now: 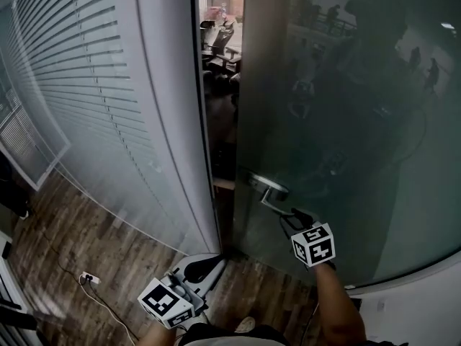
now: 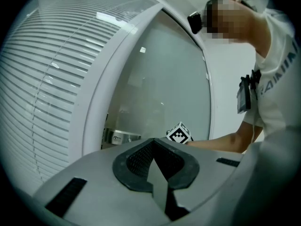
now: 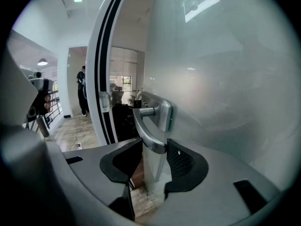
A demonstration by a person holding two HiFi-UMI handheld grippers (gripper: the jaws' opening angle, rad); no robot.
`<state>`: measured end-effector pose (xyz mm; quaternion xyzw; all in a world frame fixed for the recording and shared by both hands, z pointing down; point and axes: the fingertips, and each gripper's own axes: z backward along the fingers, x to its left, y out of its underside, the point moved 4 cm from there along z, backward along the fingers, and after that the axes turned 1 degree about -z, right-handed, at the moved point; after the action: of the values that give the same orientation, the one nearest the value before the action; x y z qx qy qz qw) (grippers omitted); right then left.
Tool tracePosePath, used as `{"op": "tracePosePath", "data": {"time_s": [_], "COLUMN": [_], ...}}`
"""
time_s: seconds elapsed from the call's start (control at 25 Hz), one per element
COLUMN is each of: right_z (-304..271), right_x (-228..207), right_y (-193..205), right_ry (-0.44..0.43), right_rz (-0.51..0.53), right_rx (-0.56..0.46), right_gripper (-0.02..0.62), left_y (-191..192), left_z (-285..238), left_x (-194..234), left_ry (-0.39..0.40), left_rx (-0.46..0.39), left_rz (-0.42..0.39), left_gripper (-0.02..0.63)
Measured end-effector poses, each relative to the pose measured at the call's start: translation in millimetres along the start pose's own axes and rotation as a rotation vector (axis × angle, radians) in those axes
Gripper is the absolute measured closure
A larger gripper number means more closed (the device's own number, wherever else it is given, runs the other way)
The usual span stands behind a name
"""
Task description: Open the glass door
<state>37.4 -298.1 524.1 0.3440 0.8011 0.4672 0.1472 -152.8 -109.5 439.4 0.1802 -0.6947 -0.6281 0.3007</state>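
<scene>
The frosted glass door [image 1: 338,121] stands ajar, with a gap beside the white frame post [image 1: 176,121]. Its metal lever handle [image 1: 268,188] juts toward me. My right gripper [image 1: 297,215] reaches up to it. In the right gripper view the handle's end [image 3: 149,126] lies between the fingertips of my right gripper [image 3: 154,147], close to the right pad; the jaws stand open around it. My left gripper [image 1: 209,264] hangs low by the door's foot, away from the handle. In the left gripper view my left gripper [image 2: 153,145] is shut on nothing and faces the door.
A glass wall with white blinds [image 1: 79,85] curves off to the left. A power strip and cable [image 1: 90,278] lie on the wooden floor. Through the gap I see a room with dark chairs [image 1: 220,56], and a person [image 3: 82,88] stands farther off.
</scene>
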Motion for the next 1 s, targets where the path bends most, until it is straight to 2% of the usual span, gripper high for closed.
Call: {"op": "tracePosePath", "data": {"time_s": [0.2, 0.4, 0.64, 0.84, 1.0], "right_z": [-12.4, -22.0, -49.4, -58.7, -63.3], "right_x": [-20.7, -40.7, -72.6, -105.7, -121.1], "right_y": [-8.1, -25.9, -32.3, -29.7, -34.8], "right_ry": [0.028, 0.044, 0.061, 0.107, 0.138], "right_rz": [0.044, 0.035, 0.038, 0.042, 0.025], "right_rx": [0.035, 0.053, 0.069, 0.056, 0.052], "right_gripper": [0.434, 0.434, 0.436, 0.437, 0.437], "left_y": [-3.7, -15.9, -14.2, -25.2, -36.2], "left_z": [-23.1, -46.0, -95.6, -153.8, -172.7], "left_x": [-11.3, -17.8, -4.5, -1.8, 4.1], "left_ry": [-0.041, -0.015, 0.035, 0.129, 0.178], "left_rx": [-0.018, -0.015, -0.001, -0.025, -0.038], "left_rz": [-0.01, -0.001, -0.029, -0.065, -0.064], "left_gripper": [0.606, 0.606, 0.606, 0.606, 0.606]}}
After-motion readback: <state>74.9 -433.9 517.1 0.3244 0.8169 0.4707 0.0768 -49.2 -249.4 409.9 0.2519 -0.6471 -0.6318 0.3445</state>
